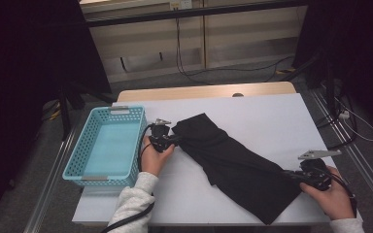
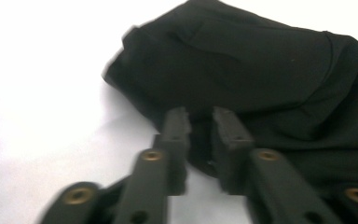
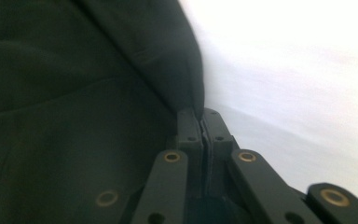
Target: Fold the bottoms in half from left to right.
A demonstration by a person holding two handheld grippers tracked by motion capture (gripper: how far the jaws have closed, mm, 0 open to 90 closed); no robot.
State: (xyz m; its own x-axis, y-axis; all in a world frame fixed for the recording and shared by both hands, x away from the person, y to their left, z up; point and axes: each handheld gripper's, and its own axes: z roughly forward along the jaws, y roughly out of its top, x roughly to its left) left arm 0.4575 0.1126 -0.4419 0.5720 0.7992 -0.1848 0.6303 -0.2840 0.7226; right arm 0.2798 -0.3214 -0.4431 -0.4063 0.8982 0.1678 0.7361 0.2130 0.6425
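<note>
White table (image 1: 272,116), black cloth (image 1: 233,162) stretched across it.
Left gripper (image 2: 200,123) parted at one end; right gripper (image 3: 201,122) pinches the other edge.

The left gripper (image 1: 177,141), held in the left hand (image 1: 154,158), points toward 3 o'clock with its fingers (image 2: 177,128) a narrow gap apart. The right gripper (image 1: 286,173), in the right hand (image 1: 332,196) at 5 o'clock, points toward 9 o'clock, fingers (image 3: 189,128) pressed together.
</note>
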